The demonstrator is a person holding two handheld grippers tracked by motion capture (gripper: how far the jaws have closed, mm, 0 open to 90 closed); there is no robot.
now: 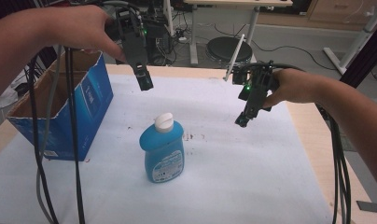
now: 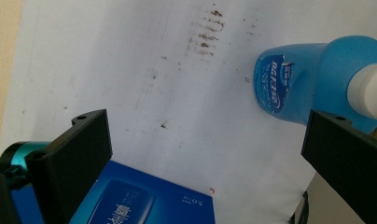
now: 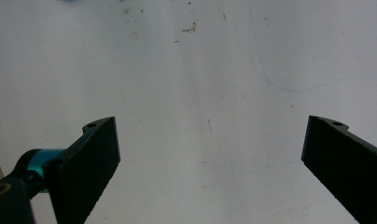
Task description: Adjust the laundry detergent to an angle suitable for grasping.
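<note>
Bottle [image 1: 163, 148] upright mid-table [image 1: 252, 186], near box [image 1: 60, 107]. Left tool [image 1: 143, 81], right tool [image 1: 243, 120]: both wide, empty, above it. We judge plastic smooth, liquid heavy; we'd grip body below cap [image 1: 164, 121].

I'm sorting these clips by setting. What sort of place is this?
Probably a lab or office workspace, not a home: height-adjustable desk legs and loose floor cables stand behind the table, whose top is covered with a stained white sheet.
</note>
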